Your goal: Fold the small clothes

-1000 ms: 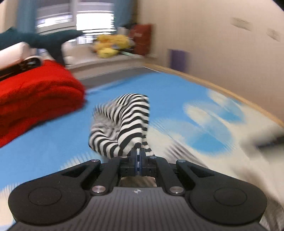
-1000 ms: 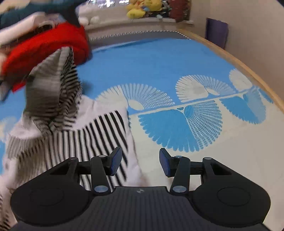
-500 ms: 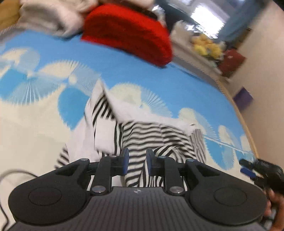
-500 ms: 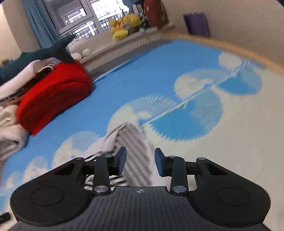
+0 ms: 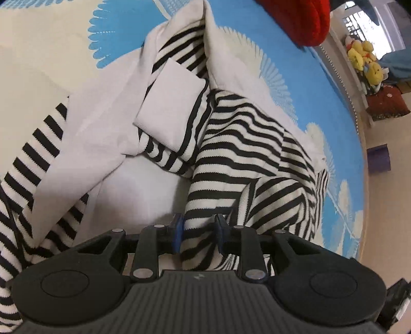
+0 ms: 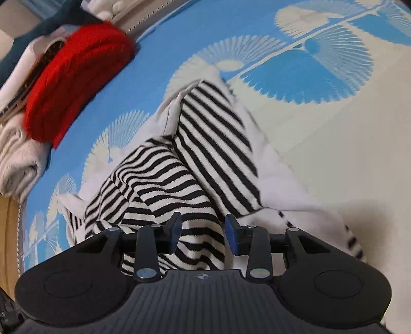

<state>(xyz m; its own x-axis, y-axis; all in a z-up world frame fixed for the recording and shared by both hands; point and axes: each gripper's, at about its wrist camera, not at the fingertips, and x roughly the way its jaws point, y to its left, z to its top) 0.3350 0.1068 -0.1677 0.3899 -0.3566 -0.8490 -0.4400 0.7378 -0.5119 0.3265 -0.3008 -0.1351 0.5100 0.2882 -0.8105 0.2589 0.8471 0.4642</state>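
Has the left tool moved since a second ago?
Yes. The left tool has swung down onto the striped garment; the red blanket, earlier at left, now sits at the top edge.

Striped garment [image 5: 246, 144] lies crumpled (seemingly half-folded) on mat [image 5: 303, 77].

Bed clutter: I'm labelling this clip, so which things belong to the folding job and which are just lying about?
Job:
- striped garment
- left tool, open over it
- right tool, open over it

Lying about:
- red knit
- cream knit
- yellow plush toys
- purple box
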